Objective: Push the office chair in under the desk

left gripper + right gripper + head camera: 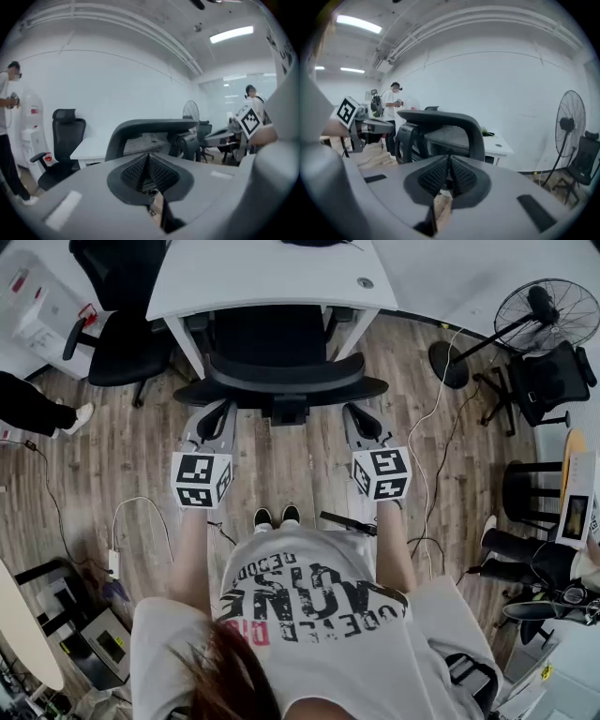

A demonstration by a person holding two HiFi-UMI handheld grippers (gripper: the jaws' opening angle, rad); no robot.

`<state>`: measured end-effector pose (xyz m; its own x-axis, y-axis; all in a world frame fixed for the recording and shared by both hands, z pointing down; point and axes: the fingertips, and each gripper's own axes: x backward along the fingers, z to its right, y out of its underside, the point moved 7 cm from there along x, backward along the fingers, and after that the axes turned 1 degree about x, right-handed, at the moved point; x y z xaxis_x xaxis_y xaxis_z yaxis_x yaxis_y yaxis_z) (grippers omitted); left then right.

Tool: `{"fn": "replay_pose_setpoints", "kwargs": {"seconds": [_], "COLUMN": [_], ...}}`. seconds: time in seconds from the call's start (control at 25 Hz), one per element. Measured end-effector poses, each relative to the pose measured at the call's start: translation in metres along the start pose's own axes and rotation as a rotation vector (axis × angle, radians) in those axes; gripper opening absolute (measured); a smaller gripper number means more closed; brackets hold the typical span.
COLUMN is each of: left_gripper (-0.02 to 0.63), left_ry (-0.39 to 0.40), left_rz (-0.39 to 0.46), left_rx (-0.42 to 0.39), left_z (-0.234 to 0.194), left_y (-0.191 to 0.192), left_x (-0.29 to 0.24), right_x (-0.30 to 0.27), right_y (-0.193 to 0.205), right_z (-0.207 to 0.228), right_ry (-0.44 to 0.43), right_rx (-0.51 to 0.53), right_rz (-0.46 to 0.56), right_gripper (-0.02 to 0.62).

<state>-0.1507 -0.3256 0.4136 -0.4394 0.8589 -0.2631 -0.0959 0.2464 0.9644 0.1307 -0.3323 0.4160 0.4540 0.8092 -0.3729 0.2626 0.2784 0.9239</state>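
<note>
The office chair (281,371) stands right at the white desk (262,277). Its curved back faces the person, and its front part goes in under the desk top.

Closest in the head view are the person's two shoes (277,517) on the wooden floor (300,474). A bit ahead of the shoes, the person holds out both claws. The left gripper (217,413) points at the left side of the chair's back. The right gripper (361,418) points at the right side. Both tips are near the chair, and I cannot tell if they touch it.

In the left gripper view, the left gripper's (149,171) two dark pads are pressed tight together, with nothing between them. The right gripper view shows the same for the right gripper (449,173): closed and empty. In both views the chair's back rises just past the claw, with the desk behind it.

Farther off, a second black chair (122,343) stands to the left of the desk. A standing fan (548,320) is off to the right. A white cable (141,512) lies on the floor at the left.
</note>
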Motion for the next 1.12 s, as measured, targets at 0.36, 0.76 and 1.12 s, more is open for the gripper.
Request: {"fn": "replay_pose_setpoints", "kwargs": {"seconds": [0.36,0.76,1.12], "left_gripper": [0.012,0.012,0.012], "left_ry": [-0.134,-0.147,-0.138], "left_rz": [0.160,0.262,0.309], "left_rx": [0.106,-0.022,-0.056], "left_z": [0.014,0.045,0.066], "left_y": [-0.037,-0.095,-0.118], "left_x": [0.038,0.079,0.102], "right_x": [0.041,0.084,0.111], "right_y": [-0.043,-0.100,-0.119], "right_z": [-0.025,-0.042,-0.060], "right_ry": [-0.014,-0.036,-0.055], "right_rx": [-0.131,-0.149,-0.145], "right_rz": [0.134,0.254,0.310], "right_gripper": [0.023,0.023,0.023]}}
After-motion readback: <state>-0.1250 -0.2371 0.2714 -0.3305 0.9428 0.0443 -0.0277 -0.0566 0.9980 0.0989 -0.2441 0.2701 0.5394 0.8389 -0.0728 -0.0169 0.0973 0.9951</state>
